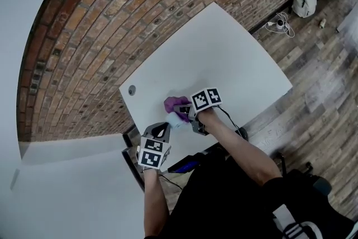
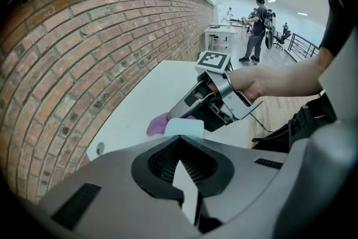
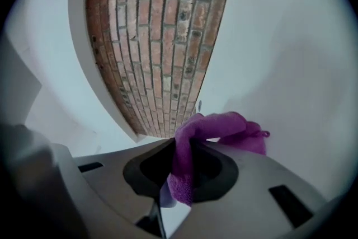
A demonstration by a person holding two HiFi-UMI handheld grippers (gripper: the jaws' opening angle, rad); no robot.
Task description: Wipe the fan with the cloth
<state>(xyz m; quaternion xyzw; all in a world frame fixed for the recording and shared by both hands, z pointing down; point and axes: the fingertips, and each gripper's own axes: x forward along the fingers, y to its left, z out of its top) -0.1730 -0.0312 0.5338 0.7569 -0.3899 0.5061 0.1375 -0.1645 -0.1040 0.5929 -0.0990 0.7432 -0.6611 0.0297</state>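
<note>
1. L gripper (image 1: 160, 129): at the near-left of the white table (image 1: 224, 47), angled steeply down. Its jaws are closed tight on a thin white strip. In the left gripper view that strip runs up to a pale block just past the jaw tips.
2. Fan (image 1: 178, 119): that pale white-blue block. It sits at the tip of the L gripper, between the two grippers, and looks held above the tabletop. Too small to make out blades or which part is pinched.
3. Cloth (image 1: 175, 102): purple, bunched up, just beyond the fan and touching or nearly touching its top. In the right gripper view one fold hangs down between the jaws, and the rest spills out fwd and to the right over the tips.
4. R gripper (image 1: 184, 111): comes in from the right, about level, with its tips close beside the fan. Its jaws are clamped on the cloth fold. A pale sliver shows under the fold; can't tell what it is.
5. Surroundings: round grommet hole (image 1: 132, 89) in the table's left corner, well clear of the fan. Brick wall (image 1: 112, 19) behind the table, wood floor (image 1: 313, 81) to the right.
</note>
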